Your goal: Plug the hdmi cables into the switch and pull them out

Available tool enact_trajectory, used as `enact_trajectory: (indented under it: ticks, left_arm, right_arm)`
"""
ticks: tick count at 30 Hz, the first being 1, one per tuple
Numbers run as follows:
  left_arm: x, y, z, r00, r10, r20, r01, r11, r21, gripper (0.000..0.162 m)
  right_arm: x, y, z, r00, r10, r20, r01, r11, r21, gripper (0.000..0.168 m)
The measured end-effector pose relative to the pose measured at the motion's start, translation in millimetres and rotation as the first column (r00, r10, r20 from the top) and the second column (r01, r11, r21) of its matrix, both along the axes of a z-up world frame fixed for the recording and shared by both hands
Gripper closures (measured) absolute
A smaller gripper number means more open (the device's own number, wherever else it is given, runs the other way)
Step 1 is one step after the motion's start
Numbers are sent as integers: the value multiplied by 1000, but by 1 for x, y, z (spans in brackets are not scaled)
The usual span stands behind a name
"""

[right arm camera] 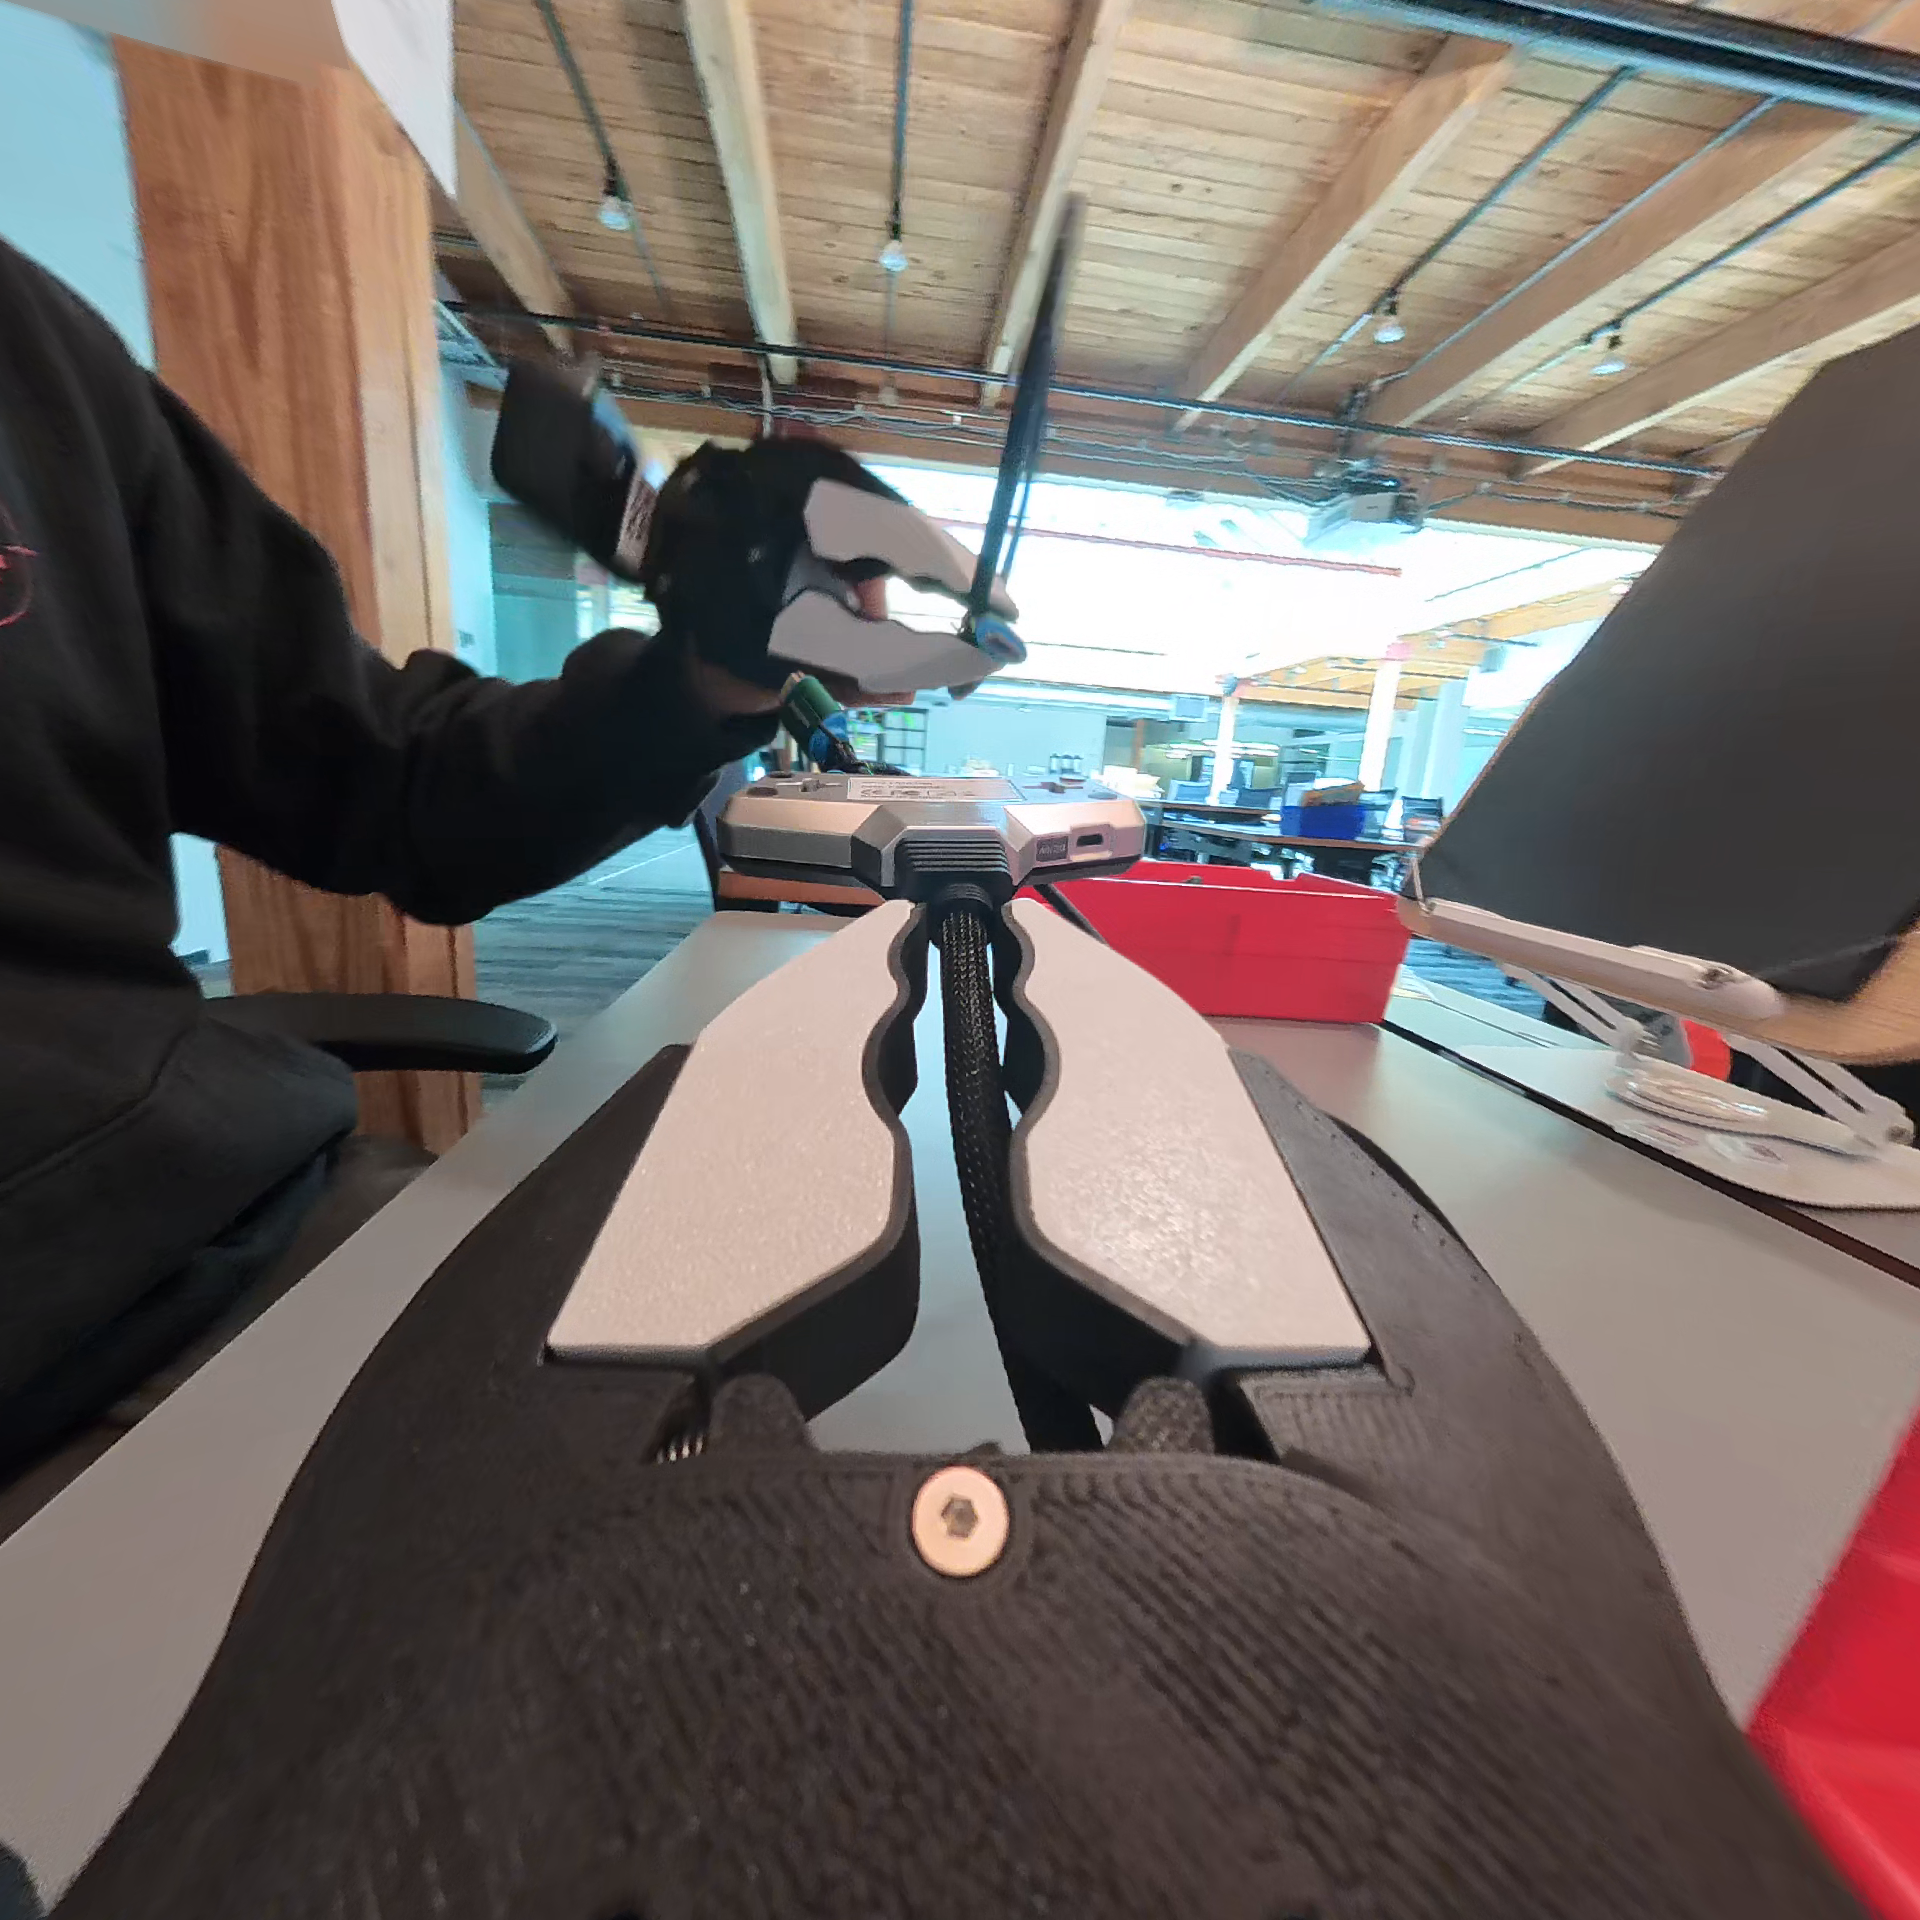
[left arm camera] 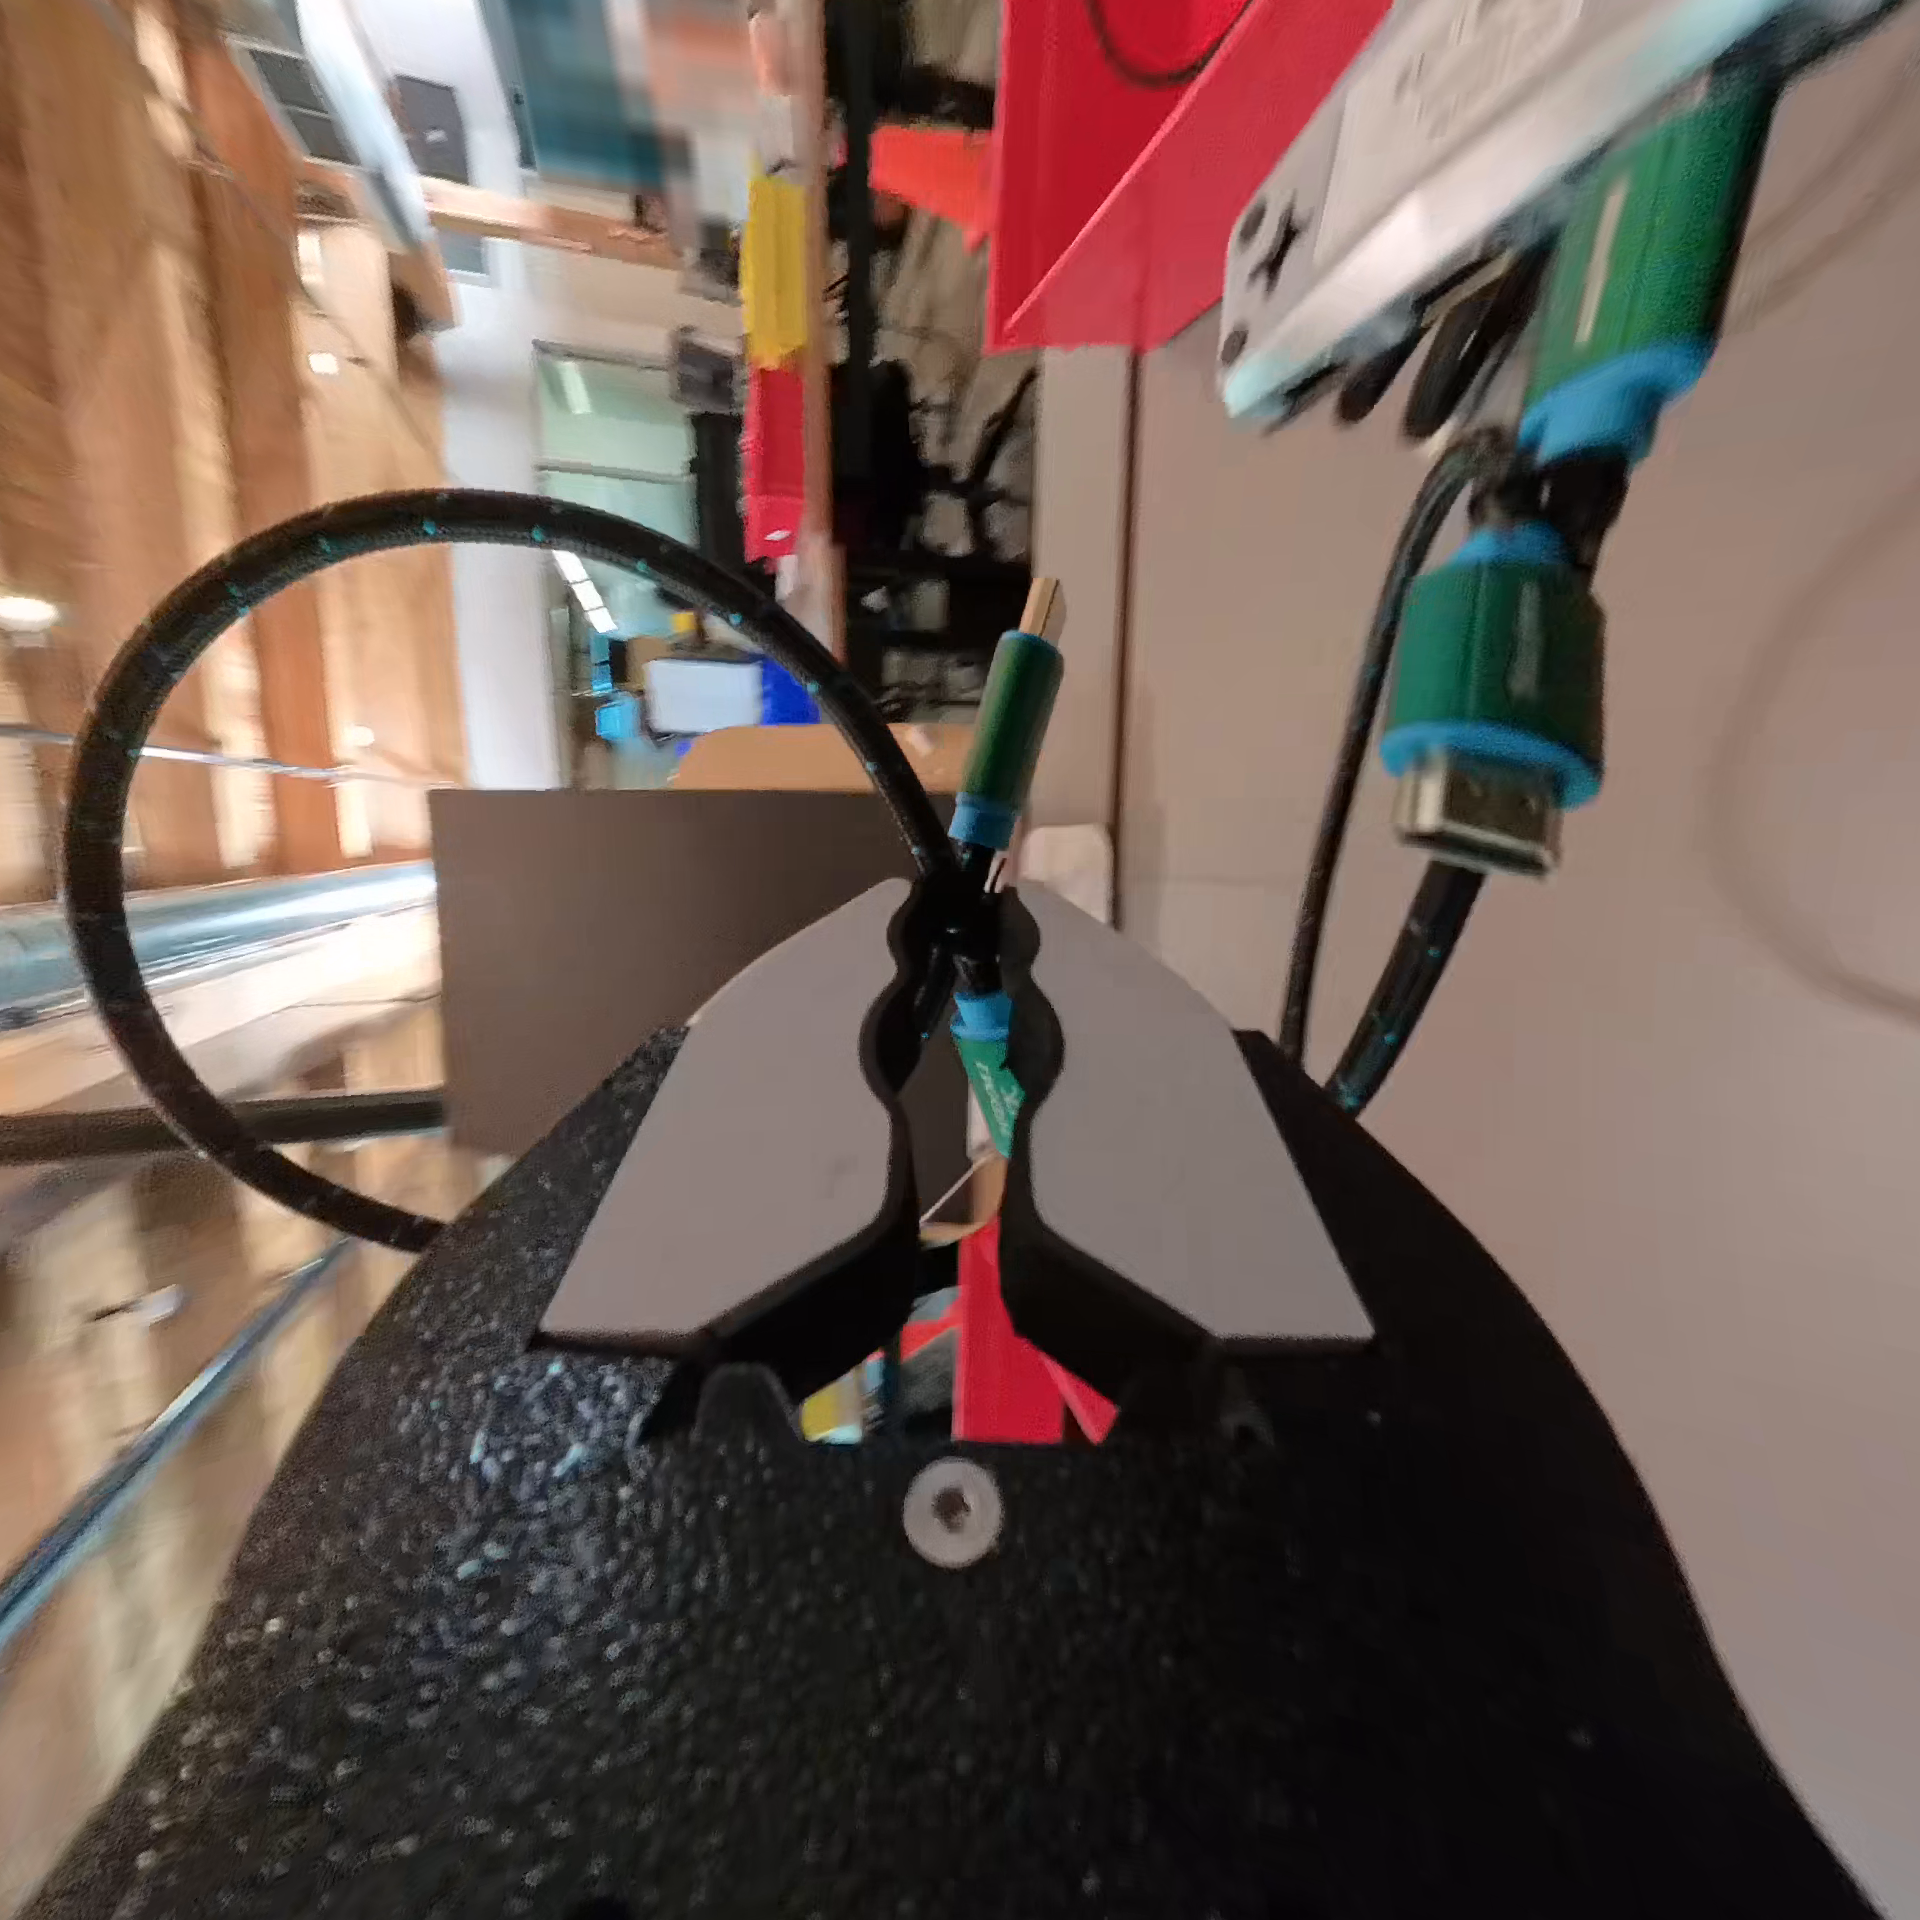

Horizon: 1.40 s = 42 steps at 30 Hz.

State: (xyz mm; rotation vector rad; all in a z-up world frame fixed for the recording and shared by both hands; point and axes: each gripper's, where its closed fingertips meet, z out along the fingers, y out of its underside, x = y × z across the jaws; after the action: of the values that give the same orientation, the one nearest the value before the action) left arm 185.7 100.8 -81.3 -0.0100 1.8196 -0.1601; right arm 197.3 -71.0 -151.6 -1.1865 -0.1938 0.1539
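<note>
In the left wrist view my left gripper (left arm camera: 961, 920) is shut on a black braided HDMI cable (left arm camera: 260, 582), just behind its green plug (left arm camera: 1013, 707). The plug's gold tip points away, free in the air. The grey switch (left arm camera: 1351, 239) is at the upper right with one green plug (left arm camera: 1631, 270) in it. Another green plug (left arm camera: 1496, 707) hangs loose below it. In the right wrist view my right gripper (right arm camera: 961, 920) is shut on the switch's own black cable (right arm camera: 971, 1049), right behind the switch (right arm camera: 925, 821). The left gripper (right arm camera: 982, 634) is above the switch.
A red bin (right arm camera: 1216, 945) stands behind the switch on the grey table (right arm camera: 1558, 1247). A laptop on a white stand (right arm camera: 1683, 675) is at the right. A person's black sleeve (right arm camera: 364, 727) reaches in from the left. A dark board (left arm camera: 623, 935) stands upright.
</note>
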Motion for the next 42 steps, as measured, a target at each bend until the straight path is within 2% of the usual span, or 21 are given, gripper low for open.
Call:
enact_trajectory:
  ticks: [1, 3, 5, 8, 13, 16, 21, 25, 28, 31, 33, 37, 40, 42]
  left_arm:
    - [-1, -4, 0, 999, -17, -45, 16, 1000, -25, 150]
    - [1, -7, -1, 997, 4, -76, -2, 1000, 25, 150]
    - [8, -6, -1, 998, 51, -31, -47, 992, 117, 150]
    - [17, -14, -5, 999, 32, 38, -39, 981, 188, 150]
    - [16, -34, -17, 996, -62, 65, 52, 987, 149, 149]
    - [11, -38, -27, 998, -68, 0, 67, 984, 165, 150]
    - [5, -34, -25, 998, -32, -52, 31, 999, -5, 150]
    - [6, -17, -27, 995, 68, -74, -78, 987, -138, 150]
    - [7, 6, -42, 983, 108, -152, -153, 932, -329, 150]
    - [7, 55, -48, 966, 253, -51, -252, 877, -409, 150]
    - [5, 80, -75, 956, 292, -38, -282, 871, -402, 150]
    - [-7, 101, -159, 937, 310, -163, -341, 914, -221, 150]
    - [-19, 98, -192, 912, 290, -291, -360, 905, -227, 149]
    - [-23, 96, -200, 892, 283, -354, -381, 890, -249, 147]
  right_arm:
    - [-1, 1, 0, 1000, 3, 4, -3, 1000, -1, 156]
    - [-1, 2, -1, 1000, 1, 5, -1, 1000, -6, 156]
    - [-1, 1, 0, 1000, 0, 2, 0, 1000, 1, 156]
    - [-2, -1, 3, 1000, 16, -11, -16, 1000, 25, 156]
    - [-7, -1, 2, 998, 57, -25, -56, 998, 19, 156]
    - [-6, -3, 3, 998, 63, -28, -62, 998, 27, 157]
    - [1, -2, 2, 1000, 12, -28, -11, 1000, 17, 156]
    - [-1, -3, 0, 1000, 21, -13, -21, 1000, 3, 156]
    - [-8, -6, -3, 998, 55, 21, -54, 998, -36, 156]
    - [-12, -9, -7, 996, 76, 47, -72, 994, -78, 157]
    - [-9, -12, -6, 997, 64, 42, -61, 996, -67, 157]
    - [-9, -15, -5, 997, 68, 34, -66, 997, -51, 156]
    - [-7, -15, -5, 998, 57, 32, -55, 997, -51, 157]
    - [-5, -16, -3, 998, 53, 25, -52, 998, -39, 157]
